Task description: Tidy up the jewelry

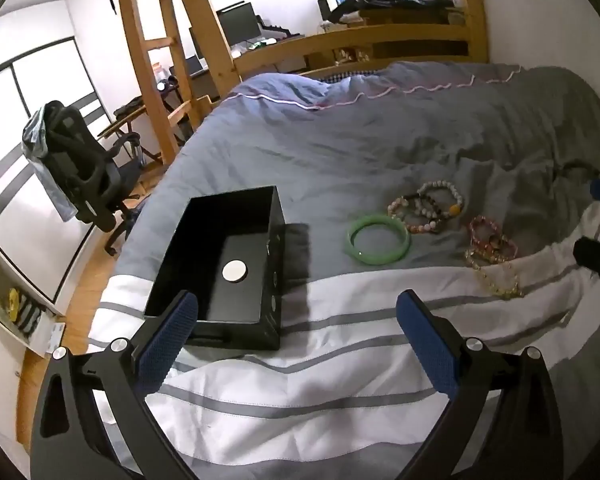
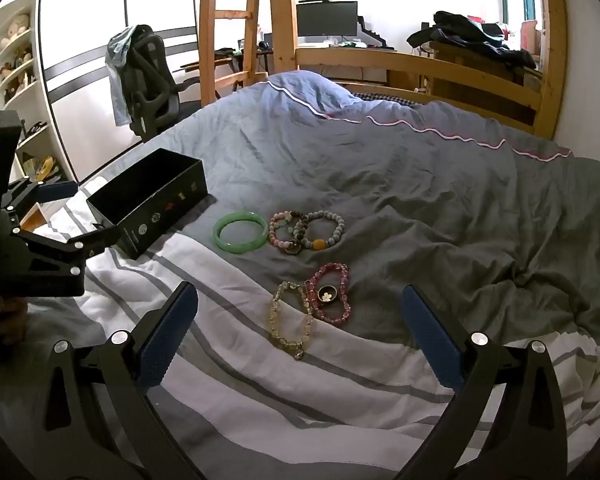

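Note:
An open black box [image 1: 224, 268] with a round white disc [image 1: 234, 271] inside sits on the bed; it also shows in the right wrist view [image 2: 152, 204]. A green bangle [image 1: 379, 239] [image 2: 240, 232] lies to its right. Beaded bracelets [image 1: 428, 208] [image 2: 306, 230] lie beyond it. A pink bracelet [image 2: 329, 294] and a yellow one [image 2: 292, 320] lie nearer. My left gripper [image 1: 298, 320] is open and empty, just before the box. My right gripper [image 2: 300, 316] is open and empty, with the yellow and pink bracelets in front of it.
The bed has a grey duvet [image 2: 420, 184] and a white striped part [image 1: 320, 380]. A wooden bunk frame [image 2: 284, 12], an office chair [image 2: 148, 76], a desk with a monitor [image 2: 326, 18] and shelves [image 2: 16, 60] stand beyond the bed.

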A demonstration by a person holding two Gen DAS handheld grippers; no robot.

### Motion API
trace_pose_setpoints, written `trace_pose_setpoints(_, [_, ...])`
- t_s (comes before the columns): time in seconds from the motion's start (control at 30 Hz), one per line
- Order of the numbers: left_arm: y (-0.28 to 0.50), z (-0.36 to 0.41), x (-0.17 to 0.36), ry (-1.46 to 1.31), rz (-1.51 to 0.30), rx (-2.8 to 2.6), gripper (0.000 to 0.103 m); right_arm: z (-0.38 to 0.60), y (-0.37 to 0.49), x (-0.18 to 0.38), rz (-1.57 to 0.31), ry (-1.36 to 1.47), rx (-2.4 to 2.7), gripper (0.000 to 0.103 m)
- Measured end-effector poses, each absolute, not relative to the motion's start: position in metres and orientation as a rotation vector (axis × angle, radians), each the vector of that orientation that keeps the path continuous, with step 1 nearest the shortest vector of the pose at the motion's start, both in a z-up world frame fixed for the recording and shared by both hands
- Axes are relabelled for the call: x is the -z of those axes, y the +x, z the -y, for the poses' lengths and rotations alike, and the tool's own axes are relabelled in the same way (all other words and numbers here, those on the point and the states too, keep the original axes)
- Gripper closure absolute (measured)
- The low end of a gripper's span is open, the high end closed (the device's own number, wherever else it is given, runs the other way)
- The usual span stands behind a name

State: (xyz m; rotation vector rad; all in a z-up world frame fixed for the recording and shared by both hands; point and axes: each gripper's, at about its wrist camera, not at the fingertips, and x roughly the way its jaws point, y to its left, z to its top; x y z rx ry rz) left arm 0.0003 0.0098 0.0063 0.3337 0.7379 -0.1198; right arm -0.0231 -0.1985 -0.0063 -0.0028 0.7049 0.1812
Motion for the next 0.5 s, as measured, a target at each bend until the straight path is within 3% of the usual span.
trace_pose_setpoints(0.5, [-0.0007,-0.0043,-0.003,0.348,-0.736,0.123,0.004,0.1979,-0.0231,0.0065,-0.709,-0.008,-0.179,0.003])
